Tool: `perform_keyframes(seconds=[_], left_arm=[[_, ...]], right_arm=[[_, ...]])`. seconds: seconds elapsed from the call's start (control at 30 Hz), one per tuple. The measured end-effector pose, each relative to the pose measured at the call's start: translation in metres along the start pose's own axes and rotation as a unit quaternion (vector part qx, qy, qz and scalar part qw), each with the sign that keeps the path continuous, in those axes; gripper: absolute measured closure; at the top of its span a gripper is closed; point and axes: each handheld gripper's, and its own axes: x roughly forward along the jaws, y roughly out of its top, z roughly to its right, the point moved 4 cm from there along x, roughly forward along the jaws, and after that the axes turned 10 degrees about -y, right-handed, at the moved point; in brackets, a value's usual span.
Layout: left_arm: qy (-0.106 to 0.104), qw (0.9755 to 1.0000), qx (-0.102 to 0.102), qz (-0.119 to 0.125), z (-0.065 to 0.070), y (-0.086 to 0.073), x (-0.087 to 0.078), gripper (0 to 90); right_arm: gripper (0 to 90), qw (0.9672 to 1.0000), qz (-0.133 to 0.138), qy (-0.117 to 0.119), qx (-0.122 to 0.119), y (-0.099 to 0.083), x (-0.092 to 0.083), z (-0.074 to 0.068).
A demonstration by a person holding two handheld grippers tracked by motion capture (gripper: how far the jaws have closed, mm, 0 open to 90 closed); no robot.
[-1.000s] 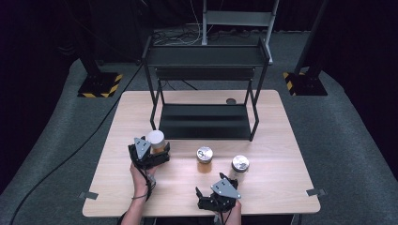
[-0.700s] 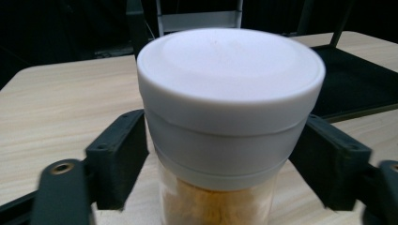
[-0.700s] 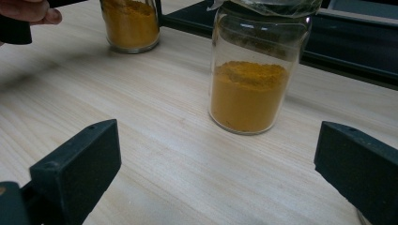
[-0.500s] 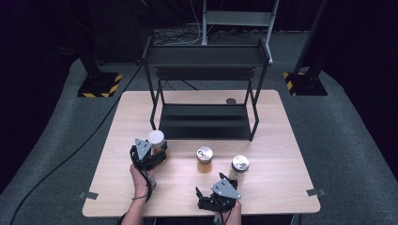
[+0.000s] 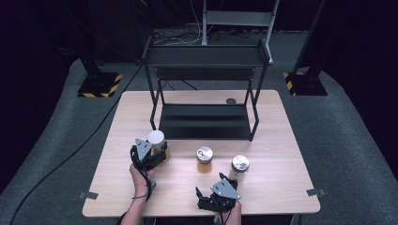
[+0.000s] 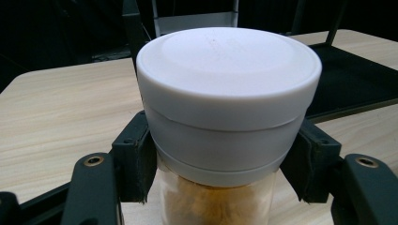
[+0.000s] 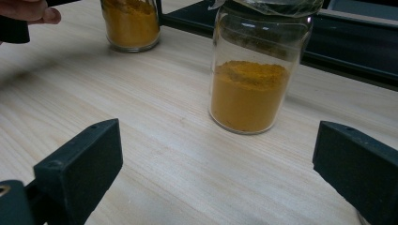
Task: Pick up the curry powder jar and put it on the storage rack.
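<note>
A glass jar of yellow-orange powder with a white lid (image 5: 156,139) (image 6: 225,93) stands at the table's left, in front of the rack. My left gripper (image 5: 157,151) (image 6: 220,168) has just been closing and is shut on it, its pads (image 6: 136,164) pressing just under the lid from both sides. My right gripper (image 5: 209,185) (image 7: 220,173) rests near the front edge, open and holding nothing. It faces a foil-topped jar of orange powder (image 5: 204,157) (image 7: 251,89) a short way ahead. A second foil-topped jar (image 5: 240,164) stands to the right.
A black two-tier metal rack (image 5: 206,122) stands on the far half of the wooden table (image 5: 281,140). A small dark round object (image 5: 231,101) lies behind it. The held jar (image 7: 130,23) and the person's hand (image 7: 28,11) appear in the right gripper view.
The left gripper's jaws have closed onto the white-lidded jar. Neither hand has moved, and the other jars stand where they were.
</note>
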Motion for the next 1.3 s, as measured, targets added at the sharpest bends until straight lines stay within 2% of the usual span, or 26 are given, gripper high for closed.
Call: perform_keyframes(seconds=[0.4, 0.73, 1.3], left_arm=[[-0.004, 1.0, 0.006, 0.0, -0.003, 0.002, -0.005, 35.2], [-0.012, 0.9998, 0.012, 0.009, -0.003, 0.013, -0.011, 35.2], [-0.033, 0.999, 0.029, 0.008, 0.007, 0.03, -0.011, 35.3]], right_arm=[[1.3, 1.0, -0.001, 0.0, -0.001, 0.0, 0.0, 0.0], [1.3, 1.0, 0.0, 0.001, -0.002, 0.0, 0.0, 0.0], [1.3, 1.0, 0.001, 0.002, -0.004, 0.0, 0.0, -0.001]])
